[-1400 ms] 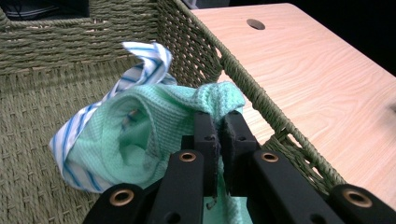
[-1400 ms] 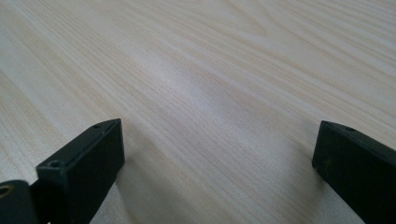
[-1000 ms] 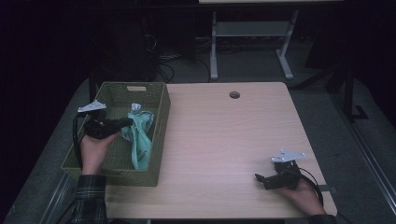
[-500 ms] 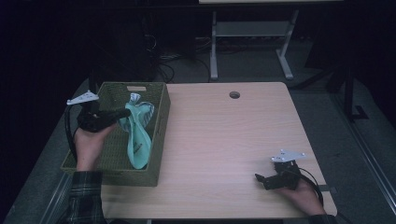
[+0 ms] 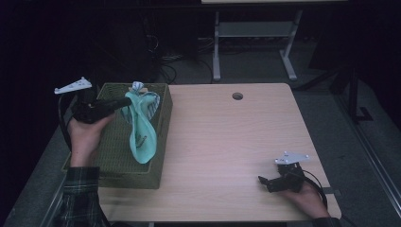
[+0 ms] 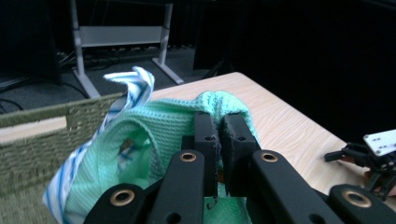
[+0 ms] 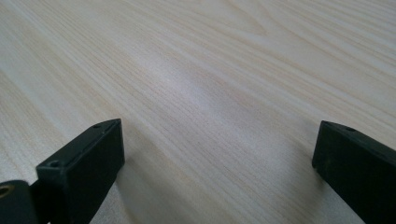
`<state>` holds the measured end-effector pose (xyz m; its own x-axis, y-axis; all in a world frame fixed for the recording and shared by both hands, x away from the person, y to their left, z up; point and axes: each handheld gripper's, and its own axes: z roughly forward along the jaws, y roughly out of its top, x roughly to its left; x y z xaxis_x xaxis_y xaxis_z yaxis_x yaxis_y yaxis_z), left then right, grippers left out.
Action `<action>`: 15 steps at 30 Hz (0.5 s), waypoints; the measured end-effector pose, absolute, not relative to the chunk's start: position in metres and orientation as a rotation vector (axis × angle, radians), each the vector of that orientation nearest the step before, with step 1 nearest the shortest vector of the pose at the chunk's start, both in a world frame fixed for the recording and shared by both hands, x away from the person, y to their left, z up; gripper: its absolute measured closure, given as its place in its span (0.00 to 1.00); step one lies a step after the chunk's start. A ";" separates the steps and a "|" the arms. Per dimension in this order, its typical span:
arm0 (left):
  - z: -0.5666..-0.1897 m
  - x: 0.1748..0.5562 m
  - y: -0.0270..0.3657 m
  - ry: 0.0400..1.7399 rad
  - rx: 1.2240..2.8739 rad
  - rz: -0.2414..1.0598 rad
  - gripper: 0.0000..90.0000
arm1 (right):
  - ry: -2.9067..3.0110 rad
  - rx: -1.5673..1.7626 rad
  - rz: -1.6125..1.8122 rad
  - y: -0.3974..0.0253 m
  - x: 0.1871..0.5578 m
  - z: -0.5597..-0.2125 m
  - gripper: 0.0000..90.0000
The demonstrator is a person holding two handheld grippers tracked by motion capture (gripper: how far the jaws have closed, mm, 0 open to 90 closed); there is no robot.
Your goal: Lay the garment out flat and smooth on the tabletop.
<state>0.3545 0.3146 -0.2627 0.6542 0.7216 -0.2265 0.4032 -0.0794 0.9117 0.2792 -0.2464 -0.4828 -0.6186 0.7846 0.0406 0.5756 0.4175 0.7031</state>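
One mint-green knitted cloth [image 5: 141,137] hangs crumpled from the left gripper's [image 5: 126,101] clamped jaws; right gripper [image 5: 263,181] jaws gape.

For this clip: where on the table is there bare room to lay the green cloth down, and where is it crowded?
The table is bare from the basket across to the right tool at its near right corner, and back to the cable hole. The left edge is crowded: the basket sits there, with the left tool holding the green cloth over it.
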 end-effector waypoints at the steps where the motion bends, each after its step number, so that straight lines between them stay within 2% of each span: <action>1: -0.260 0.354 0.313 0.913 1.700 0.341 0.95 | 2.382 1.180 1.007 -0.246 0.279 -0.483 0.02; 15: -0.229 0.354 0.277 0.789 1.713 0.326 0.95 | 2.381 1.181 1.011 -0.246 0.279 -0.483 0.02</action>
